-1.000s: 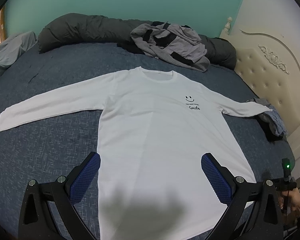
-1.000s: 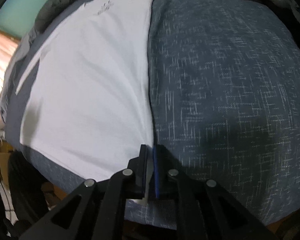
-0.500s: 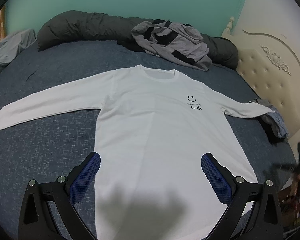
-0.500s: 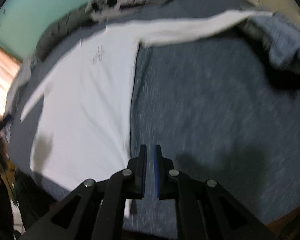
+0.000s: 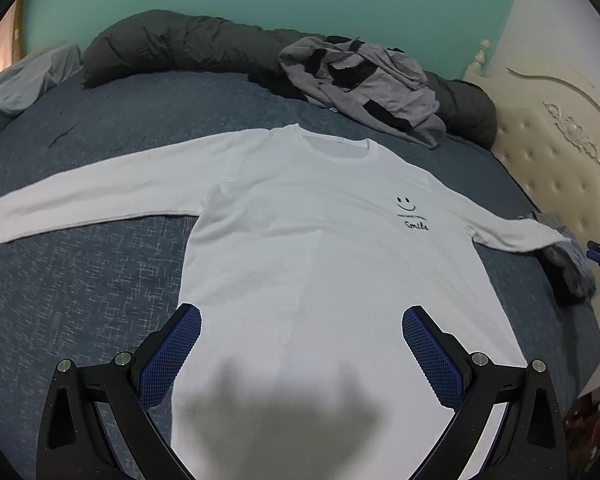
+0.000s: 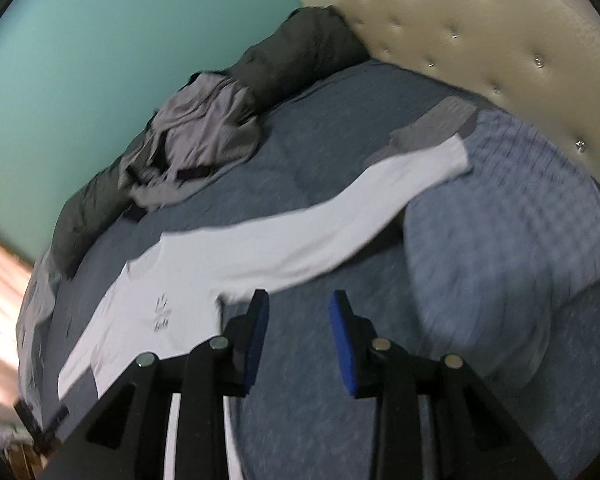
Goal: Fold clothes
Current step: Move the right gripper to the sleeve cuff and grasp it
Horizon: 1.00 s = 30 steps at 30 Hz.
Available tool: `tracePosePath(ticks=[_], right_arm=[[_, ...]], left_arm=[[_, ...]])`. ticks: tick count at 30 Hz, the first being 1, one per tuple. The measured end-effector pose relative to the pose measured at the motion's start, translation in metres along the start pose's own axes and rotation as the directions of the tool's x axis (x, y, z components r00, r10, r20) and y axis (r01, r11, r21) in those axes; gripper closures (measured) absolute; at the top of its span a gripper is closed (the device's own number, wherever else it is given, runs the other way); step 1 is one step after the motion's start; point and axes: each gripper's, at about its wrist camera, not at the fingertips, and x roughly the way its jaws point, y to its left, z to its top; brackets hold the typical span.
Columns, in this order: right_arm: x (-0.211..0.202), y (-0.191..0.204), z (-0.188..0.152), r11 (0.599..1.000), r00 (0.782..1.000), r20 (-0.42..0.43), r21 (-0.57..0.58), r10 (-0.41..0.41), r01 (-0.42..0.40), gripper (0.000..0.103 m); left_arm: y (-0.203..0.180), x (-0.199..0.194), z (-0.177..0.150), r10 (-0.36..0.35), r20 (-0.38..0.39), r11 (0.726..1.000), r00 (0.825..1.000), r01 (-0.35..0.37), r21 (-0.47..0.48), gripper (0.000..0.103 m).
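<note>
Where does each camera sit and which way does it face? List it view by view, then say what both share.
Left wrist: above the hem of the white shirt, looking up the bed toward the green wall; open left gripper shows.
Right wrist: beside the shirt's sleeve, facing the headboard; right gripper shows, jaws opening, nothing between them.
Shared: shirt, grey clothes pile, dark duvet roll.

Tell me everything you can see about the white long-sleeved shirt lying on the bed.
The white long-sleeved knit shirt lies flat and face up on the dark blue bedspread, both sleeves spread straight out sideways, round neckline toward the far wall. A small black smiley face with the word Smile is printed on its chest. The fabric looks soft and mostly smooth. One cuff rests on a pale blue checked garment near the headboard. Nothing grips it.
</note>
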Motion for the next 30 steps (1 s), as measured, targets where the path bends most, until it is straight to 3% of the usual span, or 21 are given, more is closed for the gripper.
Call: tracePosePath(ticks=[6, 11, 16, 20, 23, 26, 30], right_arm=[[0.03, -0.033, 0.043, 0.993, 0.994, 0.035, 0.061, -0.104, 0.102, 0.071], [0.044, -0.053, 0.071, 0.985, 0.988, 0.057, 0.107, -0.142, 0.135, 0.071], [0.061, -0.072, 0.091, 0.97, 0.976, 0.041, 0.127, -0.212, 0.205, 0.071], [0.071, -0.085, 0.1, 0.944, 0.955, 0.017, 0.159, -0.295, 0.289, 0.07], [0.08, -0.091, 0.106, 0.931, 0.944, -0.017, 0.158, -0.331, 0.329, 0.061], [0.082, -0.1, 0.106, 0.926, 0.944, -0.016, 0.186, -0.331, 0.328, 0.054], [0.087, -0.108, 0.102, 0.915, 0.933, -0.049, 0.183, -0.357, 0.36, 0.054]], left_arm=[[0.002, 0.023, -0.003, 0.008, -0.003, 1.0, 1.0, -0.008, -0.011, 0.0], [0.009, 0.039, -0.011, 0.014, -0.003, 0.998, 1.0, -0.014, -0.057, 0.0], [0.014, 0.054, -0.019, 0.022, -0.025, 0.996, 0.999, -0.024, -0.083, 0.0], [0.01, 0.063, -0.023, 0.03, -0.037, 0.997, 0.999, -0.033, -0.068, 0.0], [0.01, 0.065, -0.028, 0.028, -0.043, 0.997, 0.999, -0.031, -0.071, 0.0], [0.008, 0.067, -0.03, 0.026, -0.048, 0.998, 0.999, -0.029, -0.064, 0.0], [0.011, 0.066, -0.03, 0.027, -0.043, 0.997, 0.999, -0.03, -0.07, 0.0]])
